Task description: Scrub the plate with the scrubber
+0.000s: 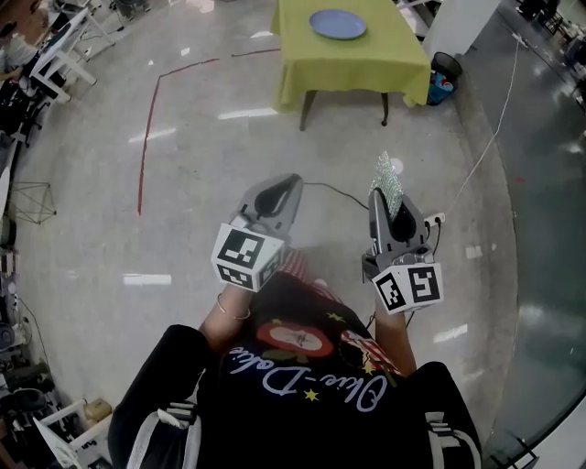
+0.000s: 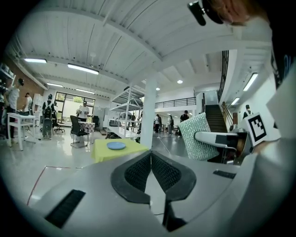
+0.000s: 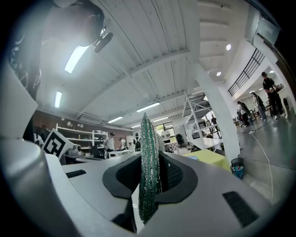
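Green scrubber (image 3: pixel 147 139) (upright) in right claw (image 3: pixel 151 159)

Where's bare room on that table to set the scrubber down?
Bare tablecloth lies between the plate and the near edge, plus strips either side of the plate. Nothing crowds it; the far edge is out of frame.

The scrubber (image 3: pixel 149 176) is a rough, glittering mesh of shiny green-silver threads. The shells of the left gripper (image 2: pixel 151 154) and right gripper (image 1: pixel 389 205) look like smooth, matt grey plastic, with black ribbed pads (image 2: pixel 138 173). The floor (image 1: pixel 183 183) is polished and glossy. The table wears a matt cloth (image 1: pixel 357 69) — the plate (image 1: pixel 337 24) looks smooth.
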{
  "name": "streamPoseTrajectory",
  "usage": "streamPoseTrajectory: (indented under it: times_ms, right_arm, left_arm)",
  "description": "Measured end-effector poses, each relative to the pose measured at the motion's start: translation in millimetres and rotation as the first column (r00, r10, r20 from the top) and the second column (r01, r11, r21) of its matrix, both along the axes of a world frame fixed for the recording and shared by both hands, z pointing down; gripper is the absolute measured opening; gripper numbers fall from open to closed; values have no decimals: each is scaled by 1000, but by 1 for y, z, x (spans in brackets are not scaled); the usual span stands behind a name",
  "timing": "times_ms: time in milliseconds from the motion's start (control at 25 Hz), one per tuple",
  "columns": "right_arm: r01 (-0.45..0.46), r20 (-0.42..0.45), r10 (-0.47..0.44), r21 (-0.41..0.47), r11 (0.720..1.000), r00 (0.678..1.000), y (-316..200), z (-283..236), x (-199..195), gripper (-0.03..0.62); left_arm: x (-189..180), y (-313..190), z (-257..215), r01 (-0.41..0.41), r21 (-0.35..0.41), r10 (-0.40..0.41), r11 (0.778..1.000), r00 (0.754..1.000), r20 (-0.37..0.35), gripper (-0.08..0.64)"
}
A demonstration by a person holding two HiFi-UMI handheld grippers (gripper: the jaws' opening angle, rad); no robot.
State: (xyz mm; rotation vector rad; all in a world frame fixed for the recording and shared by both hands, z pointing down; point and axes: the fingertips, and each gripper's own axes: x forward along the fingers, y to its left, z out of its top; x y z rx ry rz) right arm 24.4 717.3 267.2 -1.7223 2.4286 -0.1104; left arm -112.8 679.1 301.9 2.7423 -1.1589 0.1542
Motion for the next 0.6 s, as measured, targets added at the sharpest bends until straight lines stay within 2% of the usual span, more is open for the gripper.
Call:
streamPoseTrajectory:
  times_ms: [240, 600]
  right_arm:
    - [26, -16, -26, 5, 1000, 1000, -11, 2, -4, 59]
    - [-34, -28, 34, -6, 999, 999, -63, 0, 37, 58]
  left_arm:
    - [-9, -14, 2, 49, -8, -49, 999, 999, -21, 5]
    - [41, -77, 8, -36, -38, 33, 999, 997, -65, 5]
